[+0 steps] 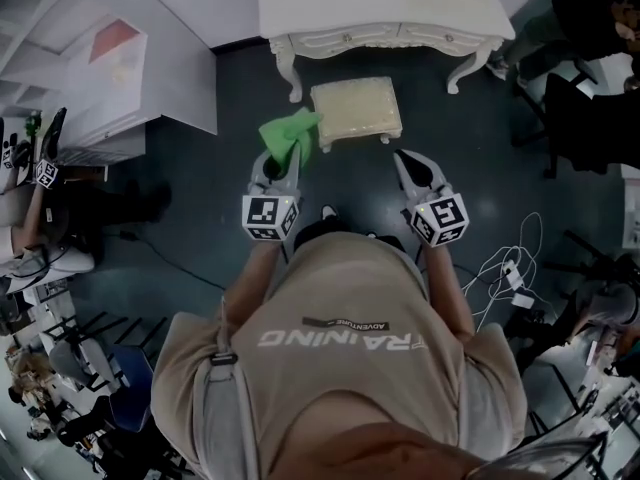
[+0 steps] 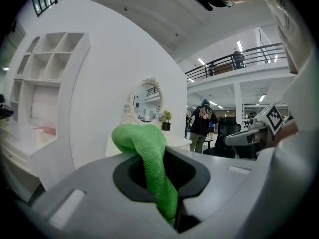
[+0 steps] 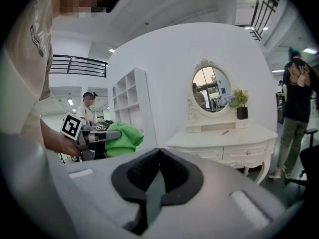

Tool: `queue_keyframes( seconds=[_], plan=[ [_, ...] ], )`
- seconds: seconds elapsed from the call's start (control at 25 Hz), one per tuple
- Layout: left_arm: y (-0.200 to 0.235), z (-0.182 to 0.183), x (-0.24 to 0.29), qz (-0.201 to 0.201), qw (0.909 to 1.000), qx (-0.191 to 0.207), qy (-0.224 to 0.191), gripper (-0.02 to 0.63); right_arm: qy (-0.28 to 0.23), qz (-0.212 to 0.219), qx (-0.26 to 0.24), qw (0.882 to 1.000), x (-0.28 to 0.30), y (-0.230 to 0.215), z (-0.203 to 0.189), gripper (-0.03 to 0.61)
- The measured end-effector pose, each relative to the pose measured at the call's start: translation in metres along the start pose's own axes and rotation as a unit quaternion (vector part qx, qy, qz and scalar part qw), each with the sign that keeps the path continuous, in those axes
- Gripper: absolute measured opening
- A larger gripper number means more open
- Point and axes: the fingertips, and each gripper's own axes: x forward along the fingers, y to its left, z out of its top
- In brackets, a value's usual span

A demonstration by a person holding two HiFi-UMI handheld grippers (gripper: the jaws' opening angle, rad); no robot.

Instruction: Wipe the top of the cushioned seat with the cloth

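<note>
Dark floor [image 1: 200, 218], with a cream cushioned seat [image 1: 357, 108] before a white dressing table [image 1: 380, 8]. Left gripper [image 1: 281, 162] pinches the green cloth [image 1: 291, 131] in its fingers, up by the seat's left edge. Right gripper [image 1: 407, 160] fingers are pressed together, with nothing between them.

Head view: above person, steeply down, seat [image 1: 356, 108] at 12 o'clock, mid-distance. Left gripper view: roughly level along own jaws, cloth [image 2: 149, 158] very close. Right gripper view: roughly level, dressing table [image 3: 224, 138] at 3 o'clock. All 3 share dressing table, cloth.
</note>
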Motion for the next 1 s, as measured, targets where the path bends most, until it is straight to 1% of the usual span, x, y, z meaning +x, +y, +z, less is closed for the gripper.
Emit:
queue_keyframes(
  seconds=[0.24, 0.36, 0.52, 0.68, 0.88, 1.0],
  plan=[
    [0.045, -0.006, 0.013, -0.011, 0.9999, -0.006, 0.009, 0.048, 0.006, -0.014, 0.0, 1.0, 0.044, 0.006, 0.003, 0.002],
    [0.059, -0.013, 0.02, -0.02, 0.9997, -0.004, 0.016, 0.048, 0.004, -0.021, 0.004, 1.0, 0.058, 0.006, 0.004, 0.002],
    [0.065, -0.017, 0.03, -0.022, 0.9995, -0.008, 0.021, 0.048, 0.011, -0.025, 0.005, 1.0, 0.064, 0.002, 0.002, 0.002],
    [0.064, -0.02, 0.054, -0.022, 0.9994, -0.009, 0.023, 0.048, 0.016, -0.024, 0.011, 1.0, 0.074, -0.018, 0.0, 0.002],
    [0.062, -0.019, 0.08, -0.007, 0.9996, -0.011, 0.026, 0.048, 0.022, -0.004, 0.014, 1.0, 0.091, -0.045, -0.003, 0.002],
    [0.065, -0.008, 0.096, 0.008, 0.9997, -0.005, 0.025, 0.048, 0.016, 0.013, 0.012, 1.0, 0.103, -0.062, 0.007, 0.002]
  ],
)
